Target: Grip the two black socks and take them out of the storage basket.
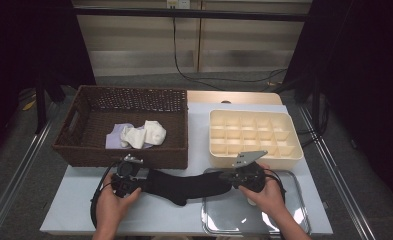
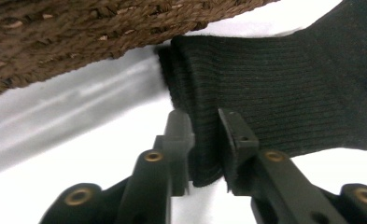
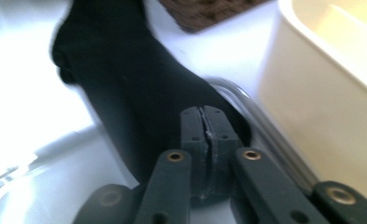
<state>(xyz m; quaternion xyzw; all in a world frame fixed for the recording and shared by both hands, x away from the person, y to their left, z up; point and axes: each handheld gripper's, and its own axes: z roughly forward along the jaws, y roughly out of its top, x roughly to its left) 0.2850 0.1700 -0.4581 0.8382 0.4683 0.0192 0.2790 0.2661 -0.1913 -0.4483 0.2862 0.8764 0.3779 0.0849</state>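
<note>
A long black sock [image 1: 184,185] lies stretched across the light table near its front edge, held between both grippers. In the high view my left gripper [image 1: 134,184] has the cuff end, just in front of the wicker basket [image 1: 134,155]. The left gripper view shows my left gripper [image 2: 207,133] with the ribbed cuff of the sock [image 2: 274,93] pinched between its pads. My right gripper [image 1: 229,181] holds the other end over the left rim of the metal tray [image 1: 284,210]. In the right gripper view its jaws [image 3: 203,135] are pressed together on a thin edge of the sock [image 3: 125,84].
The brown wicker basket holds white socks [image 1: 144,134] and a lavender cloth [image 1: 115,137]. A cream divided organizer [image 1: 256,157] stands at the back right, close behind my right gripper. The shiny tray rim [image 3: 246,107] runs under the sock's end. A person's hands hold both grippers.
</note>
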